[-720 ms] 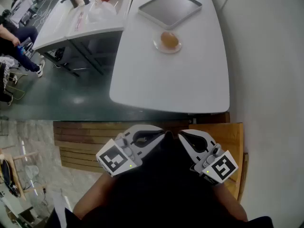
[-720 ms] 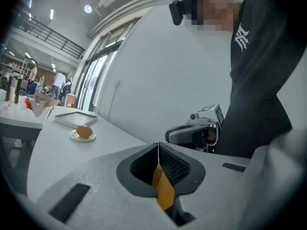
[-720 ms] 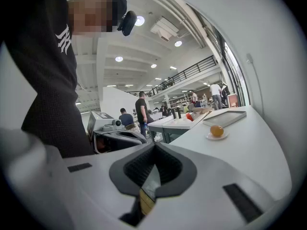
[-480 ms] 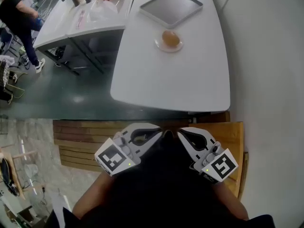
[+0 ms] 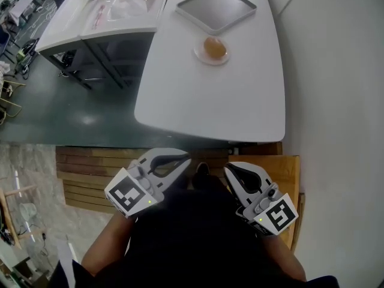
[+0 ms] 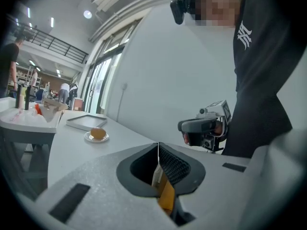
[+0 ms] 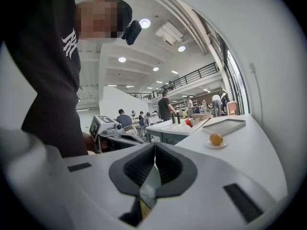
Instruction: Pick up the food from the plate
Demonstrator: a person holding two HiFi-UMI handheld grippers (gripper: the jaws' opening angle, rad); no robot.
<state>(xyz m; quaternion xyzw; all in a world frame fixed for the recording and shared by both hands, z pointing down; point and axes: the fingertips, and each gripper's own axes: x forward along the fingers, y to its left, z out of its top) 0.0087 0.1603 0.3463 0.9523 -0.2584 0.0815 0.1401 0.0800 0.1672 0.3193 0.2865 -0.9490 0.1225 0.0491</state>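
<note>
Left tool (image 5: 185, 159) & right tool (image 5: 230, 172) both pressed together w/ nothing between, well apart from round orange-brown food (image 5: 214, 47) on small clear plate (image 5: 197, 54), white counter (image 5: 210, 110).

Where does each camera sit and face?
Head view: on the head, steeply down at the white table; left claw, right claw, dark torso show.
Left gripper view: on the left claw, facing the table; shut jaws, right claw, torso.
Right gripper view: on the right claw, facing the table; shut jaws, left claw, torso.
Shared: food on plate.
</note>
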